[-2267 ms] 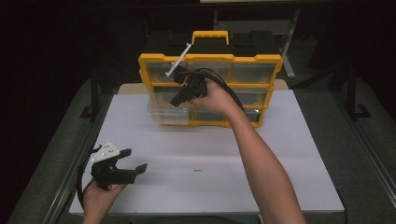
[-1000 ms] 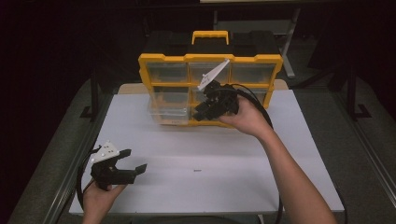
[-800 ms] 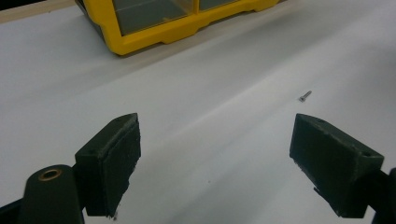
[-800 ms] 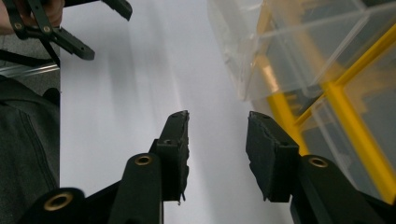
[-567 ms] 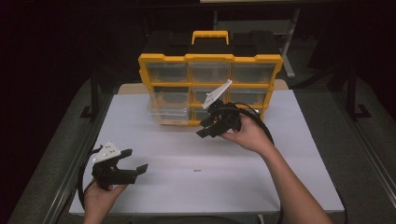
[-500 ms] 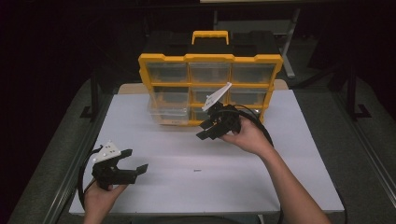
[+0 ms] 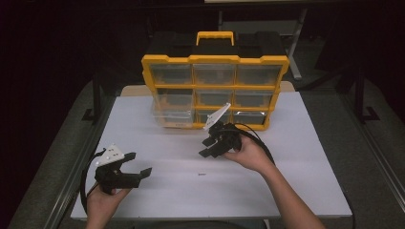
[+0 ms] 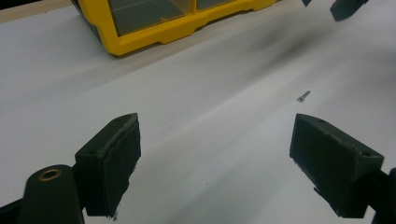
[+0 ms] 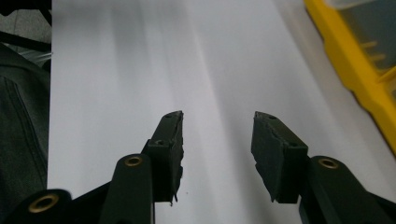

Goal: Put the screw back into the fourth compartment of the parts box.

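A person at a white table holds a two-jaw gripper in each hand, with a small screw lying on the bare surface between them. The right gripper, in the right hand near the table's middle, has just been opening; its black jaws stand partly apart with nothing between them, hanging above the table just in front of a yellow drawer organizer at the far edge. The left gripper, held in the left hand at the near left corner, has its jaws spread wide and empty, pointing toward the screw, which lies near it but apart. In the left gripper view the screw shows as a tiny pale fastener ahead of the right-hand jaw; its head type is too small to make out. The organizer's clear drawers are hard to read: their contents cannot be told, and no brand or label is legible. One lower-left drawer stands pulled out a little. The right gripper's grey plate covers part of a bottom drawer, and the organizer is cut off at the edge of both gripper views. The person's forearms run off the bottom of the high view.
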A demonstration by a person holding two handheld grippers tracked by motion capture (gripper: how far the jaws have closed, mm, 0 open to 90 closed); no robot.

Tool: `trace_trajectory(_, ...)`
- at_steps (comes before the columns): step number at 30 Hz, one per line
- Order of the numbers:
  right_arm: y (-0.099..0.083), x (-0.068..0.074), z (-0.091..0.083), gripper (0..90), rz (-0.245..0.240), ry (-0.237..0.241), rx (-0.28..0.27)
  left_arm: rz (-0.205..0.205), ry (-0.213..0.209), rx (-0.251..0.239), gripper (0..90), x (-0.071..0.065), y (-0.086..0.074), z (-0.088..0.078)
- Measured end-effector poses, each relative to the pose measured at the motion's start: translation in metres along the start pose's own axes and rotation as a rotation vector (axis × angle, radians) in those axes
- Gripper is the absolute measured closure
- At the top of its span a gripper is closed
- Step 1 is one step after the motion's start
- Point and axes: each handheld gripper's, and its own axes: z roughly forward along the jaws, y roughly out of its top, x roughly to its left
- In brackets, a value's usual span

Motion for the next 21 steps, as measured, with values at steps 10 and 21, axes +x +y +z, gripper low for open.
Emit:
trace_trajectory(10, -0.016, 0.004, 0.021, 52.0, 0.012, 0.019, 0.013, 0.006, -0.002, 0.005, 16.0, 0.001, 0.0, 0.001)
trace_trajectory(21, -0.028, 0.011, 0.043, 56.6, -0.003, 0.042, 0.042, 0.001, 0.0, -0.001, 16.0, 0.001, 0.0, 0.0)
